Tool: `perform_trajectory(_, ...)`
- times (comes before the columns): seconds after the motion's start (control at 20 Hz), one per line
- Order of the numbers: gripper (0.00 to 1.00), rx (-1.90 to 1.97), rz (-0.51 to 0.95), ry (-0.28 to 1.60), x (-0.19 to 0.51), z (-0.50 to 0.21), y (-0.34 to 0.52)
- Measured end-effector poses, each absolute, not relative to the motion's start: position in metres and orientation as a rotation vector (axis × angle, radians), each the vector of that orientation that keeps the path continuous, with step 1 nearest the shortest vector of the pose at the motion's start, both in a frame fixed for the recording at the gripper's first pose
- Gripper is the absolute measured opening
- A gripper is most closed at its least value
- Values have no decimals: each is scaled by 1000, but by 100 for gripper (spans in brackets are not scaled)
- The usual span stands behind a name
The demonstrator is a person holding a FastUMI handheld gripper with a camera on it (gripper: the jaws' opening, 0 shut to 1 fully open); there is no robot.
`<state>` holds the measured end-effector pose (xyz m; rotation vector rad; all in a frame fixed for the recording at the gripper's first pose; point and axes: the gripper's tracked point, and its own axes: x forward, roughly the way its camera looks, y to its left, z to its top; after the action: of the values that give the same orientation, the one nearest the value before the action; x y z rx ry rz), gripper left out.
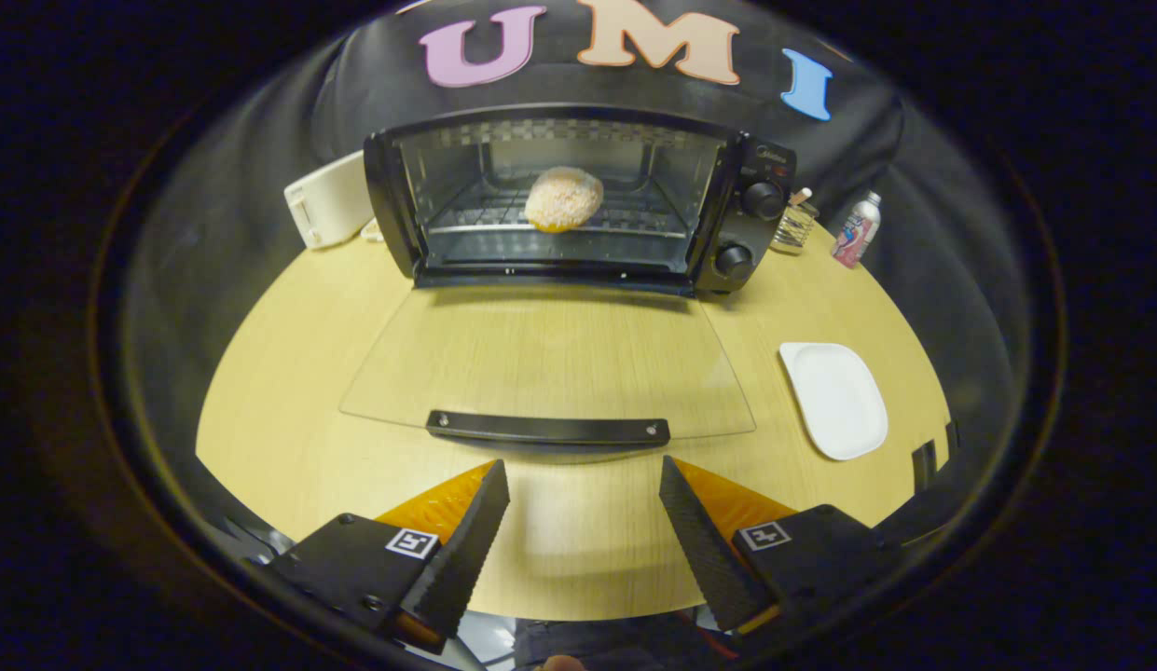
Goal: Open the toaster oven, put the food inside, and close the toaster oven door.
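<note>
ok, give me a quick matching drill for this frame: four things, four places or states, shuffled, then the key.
Things:
1. bun
2. door
3. plate
4. claw

Places/states:
A. bare, on the table right of the door
B. open, nothing between its fingers
C. on the rack inside the oven
D. folded down flat, handle just ahead of the fingers

Pairs: 1-C, 2-D, 3-A, 4-B
</note>
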<state>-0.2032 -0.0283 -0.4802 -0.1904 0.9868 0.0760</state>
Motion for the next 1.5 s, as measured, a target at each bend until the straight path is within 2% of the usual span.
perform_trajectory(0.3,100,-204,73,1028,-201,-507,-29)
perform_trajectory(0.65,100,-220,88,1015,-192,-505,-26)
perform_trajectory(1.1,100,-218,92,872,-172,-456,-19)
perform_trajectory(1.5,100,-192,101,725,-93,-410,-2)
